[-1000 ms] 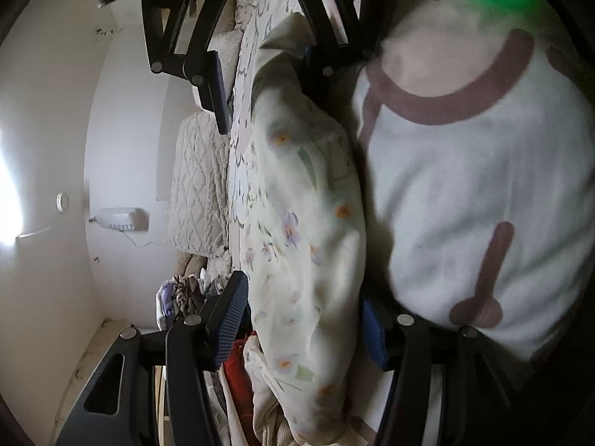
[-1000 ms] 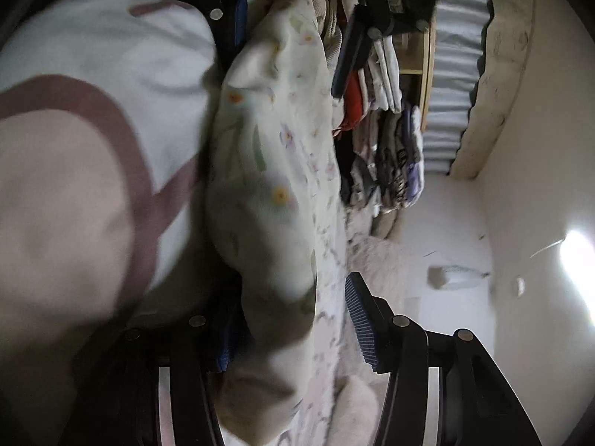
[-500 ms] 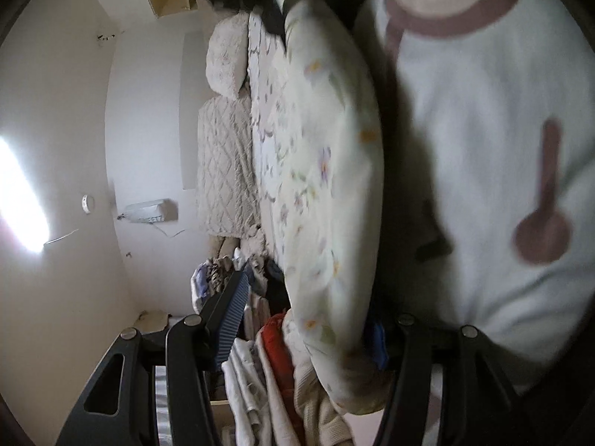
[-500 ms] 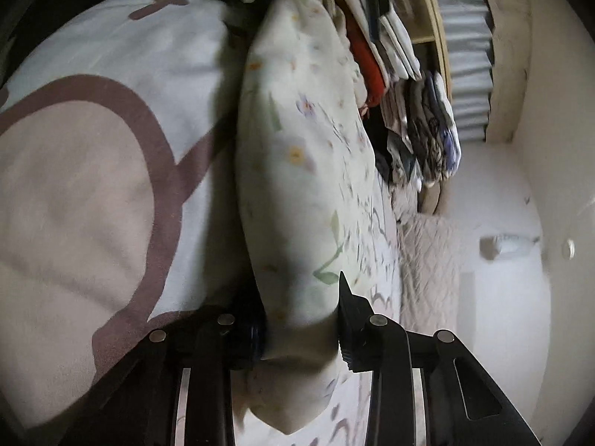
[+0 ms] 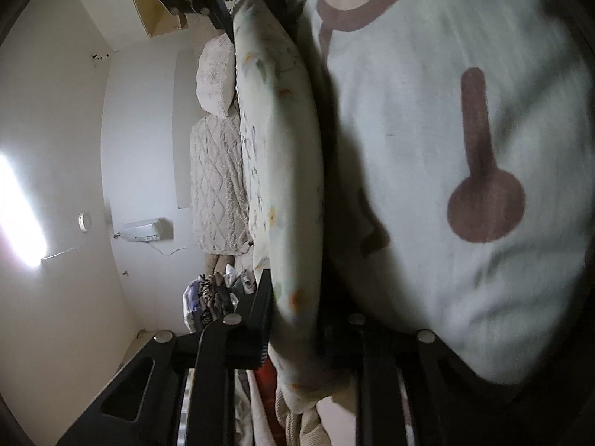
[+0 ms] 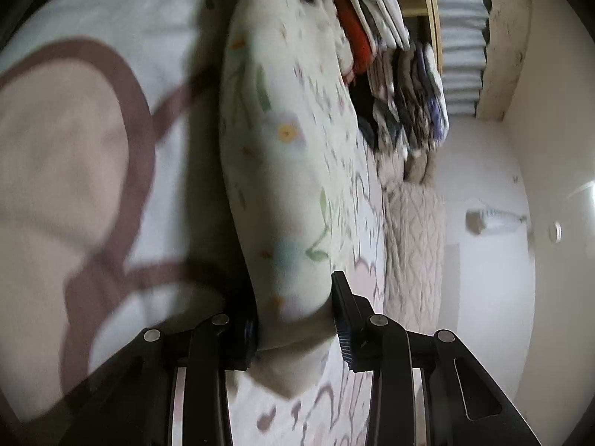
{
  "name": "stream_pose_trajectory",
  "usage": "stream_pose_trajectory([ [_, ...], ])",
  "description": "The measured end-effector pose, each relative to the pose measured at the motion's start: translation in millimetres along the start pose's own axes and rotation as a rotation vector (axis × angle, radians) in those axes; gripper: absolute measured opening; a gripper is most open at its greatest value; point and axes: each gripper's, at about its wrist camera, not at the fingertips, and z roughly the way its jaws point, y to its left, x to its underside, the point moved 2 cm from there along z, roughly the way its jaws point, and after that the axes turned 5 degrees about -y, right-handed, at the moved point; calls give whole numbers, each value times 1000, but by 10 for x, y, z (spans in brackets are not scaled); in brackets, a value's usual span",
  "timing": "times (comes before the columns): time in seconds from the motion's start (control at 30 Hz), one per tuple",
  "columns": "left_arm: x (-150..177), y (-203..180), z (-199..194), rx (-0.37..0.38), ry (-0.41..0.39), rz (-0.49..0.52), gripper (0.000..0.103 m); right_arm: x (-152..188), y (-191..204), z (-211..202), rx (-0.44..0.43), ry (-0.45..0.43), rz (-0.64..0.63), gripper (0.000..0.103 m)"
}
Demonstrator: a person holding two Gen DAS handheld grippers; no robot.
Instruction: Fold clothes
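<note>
Left wrist view: the floral garment (image 5: 282,171) is seen stretched into a long taut band, where a second ago it hung slack between open fingers. The left gripper (image 5: 293,330) is now clamped on one end of it, and in the right wrist view the right gripper (image 6: 293,319) is clamped on the other end (image 6: 275,171). The garment is held up in front of the person's white shirt (image 5: 465,156), above the bed (image 6: 357,245). A fold edge is judged ready to be laid down.
</note>
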Motion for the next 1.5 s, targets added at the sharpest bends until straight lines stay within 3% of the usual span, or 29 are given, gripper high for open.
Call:
stream_pose_trajectory([
  [0.07, -3, 21, 10, 13, -2, -12, 18, 40, 28, -52, 23, 9, -20, 37],
  [0.13, -2, 55, 27, 24, -4, -25, 18, 80, 56, -105, 46, 18, -41, 50],
  [0.27, -38, 83, 47, 29, -11, -27, 18, 45, 146, -193, 91, -16, -107, 50],
  [0.57, -98, 84, 109, 29, -24, -19, 18, -217, 148, 101, 190, -24, -83, 50],
  [0.77, -67, 276, 207, 166, 1, -213, 9, -185, 89, 69, 193, -11, -40, 50],
  [0.87, -54, 341, 247, 218, 1, -278, 8, 43, 2, -4, 125, 56, 45, 51],
  [1.07, -28, 403, 222, 310, -10, -377, 8, 556, -287, -42, 98, 306, 239, 51],
  [1.13, -16, 369, 145, 356, -21, -429, 12, 535, -268, -228, 68, 257, 251, 53],
  [1.17, -10, 415, 147, 381, -28, -458, 13, 471, -227, -341, 56, 213, 234, 60],
  [1.2, -3, 421, 127, 412, -30, -491, 13, 374, -167, -451, 48, 164, 208, 81],
  [1.23, 5, 431, 111, 443, -32, -526, 13, 273, -107, -545, 39, 113, 184, 87],
  [1.37, 79, 659, 185, 599, -33, -723, 13, -198, 89, -643, 30, -44, 101, 87],
  [1.5, 163, 864, 251, 713, -35, -893, 13, -519, -4, -406, 53, -86, 148, 87],
])
